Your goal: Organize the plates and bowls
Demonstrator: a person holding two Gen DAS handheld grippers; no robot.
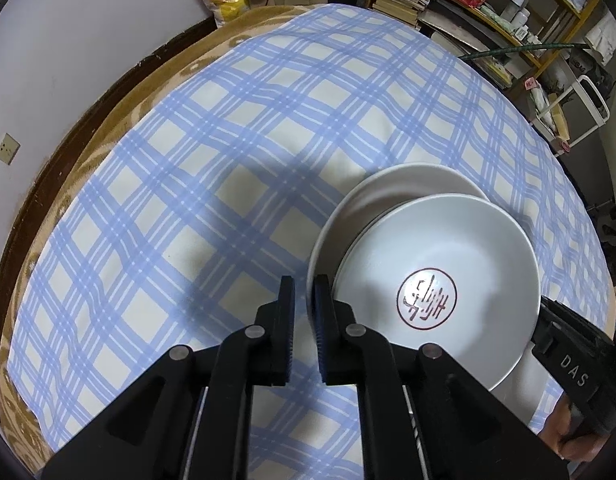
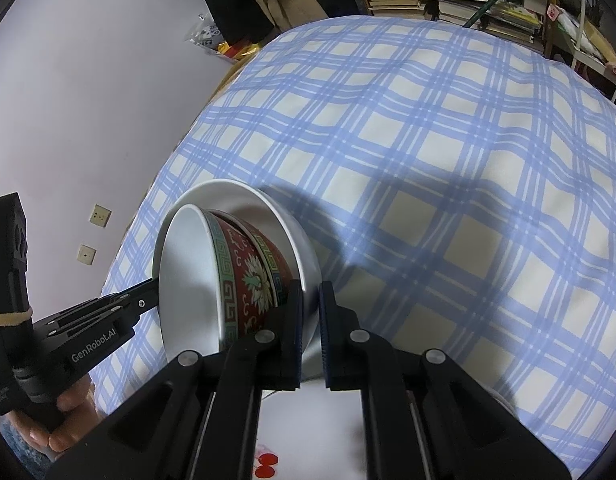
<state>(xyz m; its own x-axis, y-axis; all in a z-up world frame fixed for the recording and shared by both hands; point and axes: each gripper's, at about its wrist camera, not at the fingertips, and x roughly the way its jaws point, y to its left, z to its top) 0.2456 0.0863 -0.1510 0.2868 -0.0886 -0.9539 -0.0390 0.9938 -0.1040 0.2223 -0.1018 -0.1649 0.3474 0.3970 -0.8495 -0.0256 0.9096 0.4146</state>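
Bowls look nearly gathered: the left gripper (image 1: 304, 308) and right gripper (image 2: 310, 316), jaws narrow, each pinch the white plate (image 1: 388, 188) rim, with the patterned bowl (image 2: 248, 276) nested inside, not yet set down on the checked tabletop (image 1: 228, 140).

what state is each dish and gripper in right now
white plate: underneath, its rim between the left gripper's fingers
patterned bowl: tilted, nested in the plate
right gripper: shut on the plate's rim
checked cloth: spread flat
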